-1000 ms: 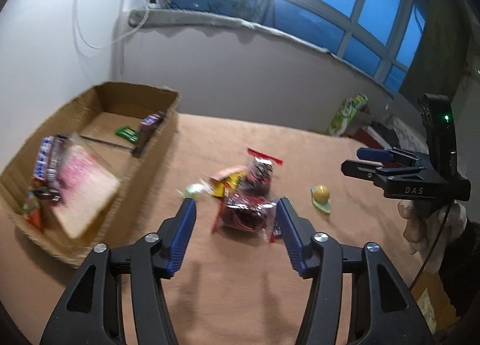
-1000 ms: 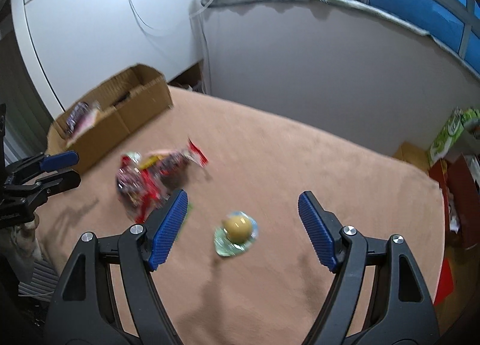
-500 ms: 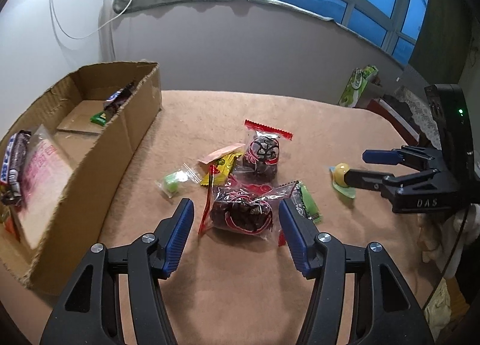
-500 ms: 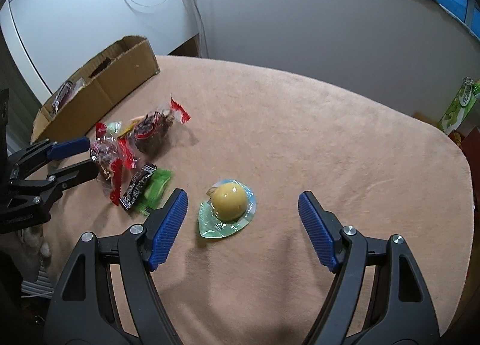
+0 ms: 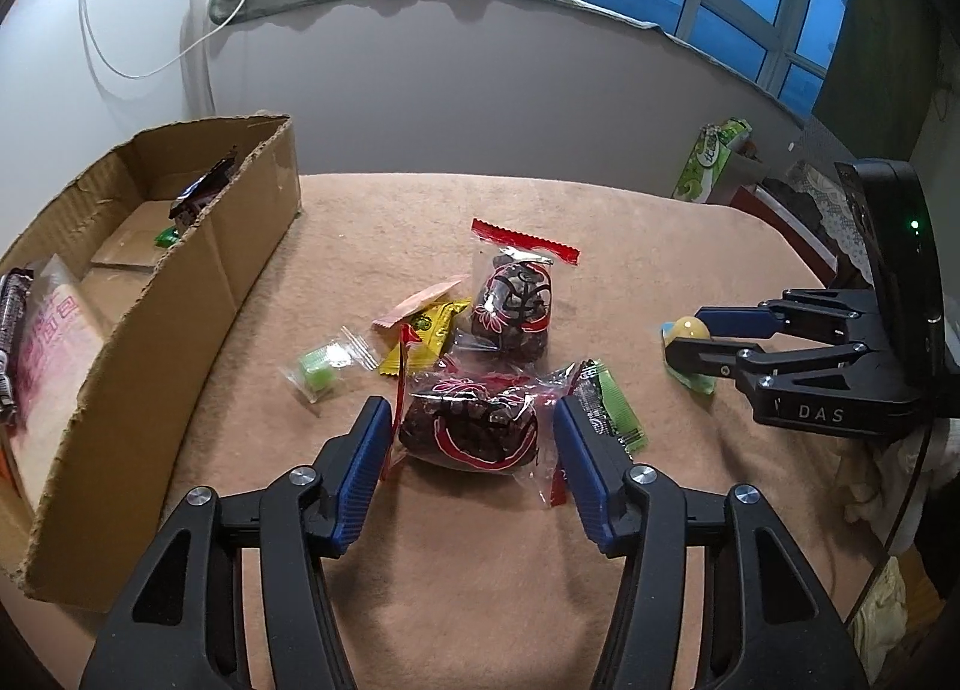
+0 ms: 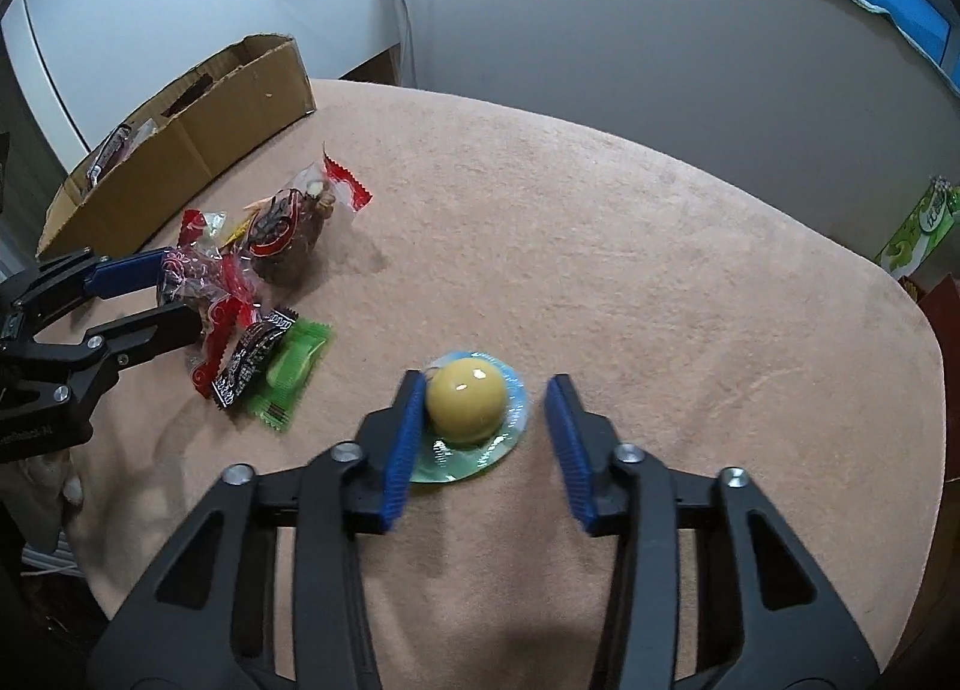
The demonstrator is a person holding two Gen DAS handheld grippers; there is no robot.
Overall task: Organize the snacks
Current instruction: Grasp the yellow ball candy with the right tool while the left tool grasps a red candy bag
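The left gripper (image 5: pixel 468 438) is low over the surface (image 5: pixel 660 246), its jaws spread wide on either side of a clear red-trimmed packet of dark dried fruit (image 5: pixel 468 429) without pressing it. The right gripper (image 6: pixel 486 426) is also low and level, jaws apart around a yellow jelly cup (image 6: pixel 465 403) on its pale green-blue lid; the left finger (image 6: pixel 405 438) touches or nearly touches the cup, the right one stands clear.

The left wrist view looks into the cardboard box (image 5: pixel 198 270) along the surface's left edge, showing a pink-printed bag (image 5: pixel 45 342) and dark wrapped bars inside, plus a small green candy in a clear bag (image 5: pixel 321 369) and a yellow sachet (image 5: pixel 423 333) near the middle. The right wrist view shows the box only from outside, but gives the green wrapper (image 6: pixel 291 372) and black wrapper (image 6: pixel 249 357) plainly beside the left gripper, and a second red-topped fruit packet (image 6: pixel 294 228) behind them
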